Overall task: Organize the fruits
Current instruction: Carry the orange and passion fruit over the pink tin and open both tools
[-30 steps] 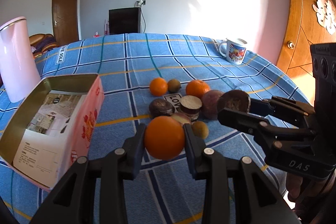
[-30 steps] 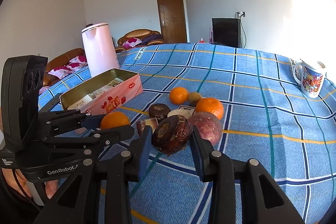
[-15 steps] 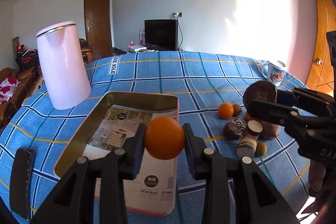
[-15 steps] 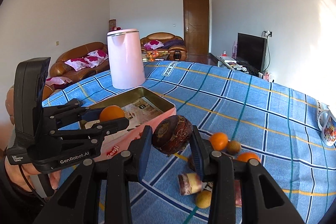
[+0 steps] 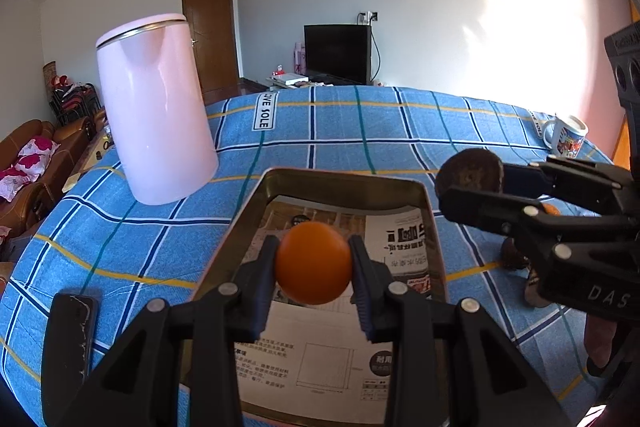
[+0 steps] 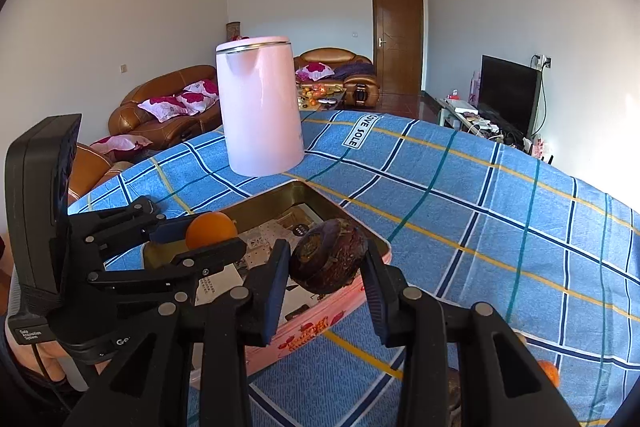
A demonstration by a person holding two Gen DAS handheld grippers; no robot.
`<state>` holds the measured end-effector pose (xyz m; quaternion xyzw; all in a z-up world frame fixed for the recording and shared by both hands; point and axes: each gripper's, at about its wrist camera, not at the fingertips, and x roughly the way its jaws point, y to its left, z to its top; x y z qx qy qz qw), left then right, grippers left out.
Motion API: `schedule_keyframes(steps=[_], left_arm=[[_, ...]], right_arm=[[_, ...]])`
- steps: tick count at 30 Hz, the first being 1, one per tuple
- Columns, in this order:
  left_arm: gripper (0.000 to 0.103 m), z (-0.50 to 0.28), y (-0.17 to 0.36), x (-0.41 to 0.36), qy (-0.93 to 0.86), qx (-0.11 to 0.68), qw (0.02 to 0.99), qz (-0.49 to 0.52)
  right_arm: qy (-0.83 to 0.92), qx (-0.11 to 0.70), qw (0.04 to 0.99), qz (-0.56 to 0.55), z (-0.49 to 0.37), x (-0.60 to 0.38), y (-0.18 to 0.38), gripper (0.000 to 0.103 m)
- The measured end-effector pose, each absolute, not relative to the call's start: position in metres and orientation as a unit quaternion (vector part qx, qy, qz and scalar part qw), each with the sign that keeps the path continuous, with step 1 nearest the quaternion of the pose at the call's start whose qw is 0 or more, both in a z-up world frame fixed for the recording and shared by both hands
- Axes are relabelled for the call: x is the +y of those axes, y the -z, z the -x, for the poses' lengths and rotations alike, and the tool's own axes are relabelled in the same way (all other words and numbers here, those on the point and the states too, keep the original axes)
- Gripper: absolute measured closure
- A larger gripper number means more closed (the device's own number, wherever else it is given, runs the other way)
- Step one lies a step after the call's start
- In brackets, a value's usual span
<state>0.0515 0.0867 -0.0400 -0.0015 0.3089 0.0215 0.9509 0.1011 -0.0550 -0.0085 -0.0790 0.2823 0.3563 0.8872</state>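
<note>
the left hand-held gripper (image 5: 314, 263) is clamped on an orange (image 5: 313, 262) above the open tin (image 5: 344, 183). the right hand-held gripper (image 6: 326, 261) is clamped on a dark brown fruit (image 6: 328, 261) over the tin's rim on the table (image 6: 480, 211).

Orange (image 5: 313, 262) above open tin (image 5: 344, 183), dark fruit (image 6: 329, 256) alongside

both grippers swung from fruit pile to tin (image 5: 425, 205); orange (image 5: 313, 262) above it, dark fruit (image 6: 328, 256) at rim.

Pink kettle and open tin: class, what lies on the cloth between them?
Nothing: in both wrist views only bare blue checked cloth separates the pink kettle from the tin.
</note>
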Motion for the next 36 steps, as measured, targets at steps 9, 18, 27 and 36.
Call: schedule_keyframes(steps=[9,18,27,36], left_arm=[[0.067,-0.059,0.048,0.100,-0.031,0.323,0.946,0.005],[0.067,-0.065,0.056,0.105,-0.035,0.339,0.940,0.006],[0.061,-0.059,0.054,0.104,-0.046,0.331,0.942,0.002],[0.035,-0.031,0.031,0.070,-0.008,0.280,0.960,0.010]], right_arm=[[-0.359,0.307,0.877,0.090,-0.109,-0.035,0.031,0.065],[-0.365,0.319,0.868,0.107,-0.110,-0.019,0.042,0.065],[-0.370,0.324,0.865,0.102,-0.107,-0.017,0.045,0.056],[-0.330,0.290,0.895,0.083,-0.078,-0.091,0.029,0.043]])
